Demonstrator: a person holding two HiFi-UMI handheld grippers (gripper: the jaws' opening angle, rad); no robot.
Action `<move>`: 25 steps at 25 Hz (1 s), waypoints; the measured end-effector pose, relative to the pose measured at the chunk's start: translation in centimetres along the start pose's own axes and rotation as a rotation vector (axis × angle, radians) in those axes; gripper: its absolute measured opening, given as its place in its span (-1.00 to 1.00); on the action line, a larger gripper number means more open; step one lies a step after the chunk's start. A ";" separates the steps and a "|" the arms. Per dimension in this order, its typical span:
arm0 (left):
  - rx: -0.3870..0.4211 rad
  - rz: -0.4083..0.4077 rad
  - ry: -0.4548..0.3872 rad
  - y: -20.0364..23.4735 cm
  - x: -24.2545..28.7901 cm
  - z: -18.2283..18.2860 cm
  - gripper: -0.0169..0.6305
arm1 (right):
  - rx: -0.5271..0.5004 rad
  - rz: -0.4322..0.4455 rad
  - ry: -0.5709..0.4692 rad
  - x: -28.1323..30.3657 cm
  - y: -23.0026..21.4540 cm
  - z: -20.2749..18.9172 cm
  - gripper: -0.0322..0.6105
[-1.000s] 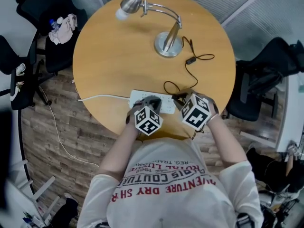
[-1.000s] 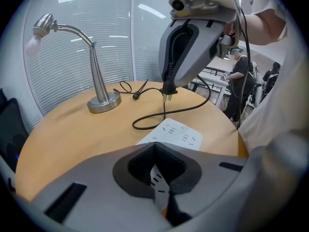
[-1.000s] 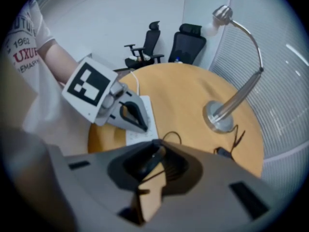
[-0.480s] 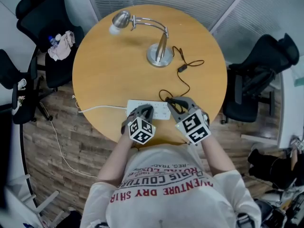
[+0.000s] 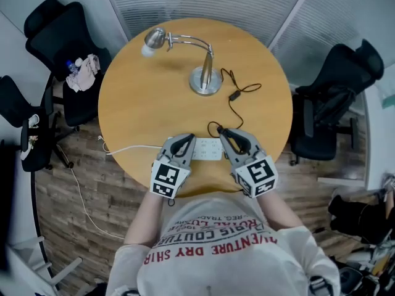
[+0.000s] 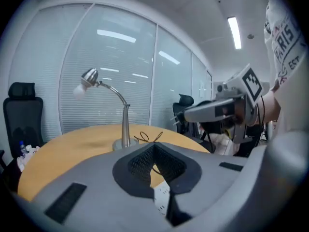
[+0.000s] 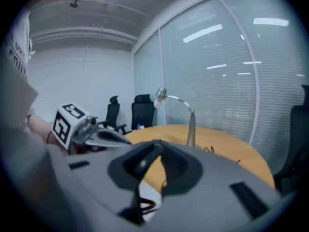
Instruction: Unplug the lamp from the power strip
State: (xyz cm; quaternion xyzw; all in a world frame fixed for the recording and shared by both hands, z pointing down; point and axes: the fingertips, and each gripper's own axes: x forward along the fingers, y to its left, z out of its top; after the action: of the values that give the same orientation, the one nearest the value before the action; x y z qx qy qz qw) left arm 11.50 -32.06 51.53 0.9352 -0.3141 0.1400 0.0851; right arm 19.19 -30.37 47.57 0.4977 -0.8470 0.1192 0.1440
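Note:
A chrome desk lamp [image 5: 205, 79] stands at the far side of the round wooden table [image 5: 142, 103]. Its black cord [image 5: 237, 94] runs toward me to the white power strip [image 5: 207, 149] at the near edge. My right gripper [image 5: 226, 133] is at the strip's right end, shut on the black plug [image 7: 145, 166] where the cord ends. I cannot tell whether the plug sits in its socket. My left gripper [image 5: 184, 142] is over the strip's left end, its tips together with nothing between them. The strip [image 6: 161, 197] shows below those jaws.
The strip's white cable [image 5: 133, 148] runs left off the table and down to the wooden floor. Black office chairs stand to the left [image 5: 52, 23] and to the right [image 5: 333, 97]; a cloth [image 5: 86, 69] lies on a left chair. Blinds cover the glass wall behind.
Both grippers' marker cubes have come back toward the person's body while the tips stay at the strip. The head view has shifted, so the table sits lower in the frame.

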 end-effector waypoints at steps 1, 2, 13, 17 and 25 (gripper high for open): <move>-0.003 0.010 -0.040 0.2 -0.5 1.5 -0.86 | 0.002 -0.008 -0.020 -0.2 -0.1 0.4 -0.68; -0.008 0.020 -0.079 0.5 -1.1 2.8 -0.86 | -0.004 -0.015 -0.033 -0.3 -0.2 0.6 -0.68; -0.066 0.095 -0.321 2.4 -6.0 9.7 -0.86 | -0.049 -0.025 -0.176 -2.2 0.2 3.1 -0.68; -0.064 0.093 -0.347 2.2 -6.6 10.1 -0.86 | -0.043 -0.039 -0.185 -2.6 -0.1 3.0 -0.68; -0.081 0.082 -0.365 2.0 -6.6 10.2 -0.86 | -0.042 -0.044 -0.189 -2.8 -0.1 2.8 -0.68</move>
State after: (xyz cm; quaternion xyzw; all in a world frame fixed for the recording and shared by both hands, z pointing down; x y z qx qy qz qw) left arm 7.36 -32.48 39.93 0.9273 -0.3673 -0.0415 0.0587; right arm 20.23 -29.11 43.95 0.5220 -0.8480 0.0507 0.0763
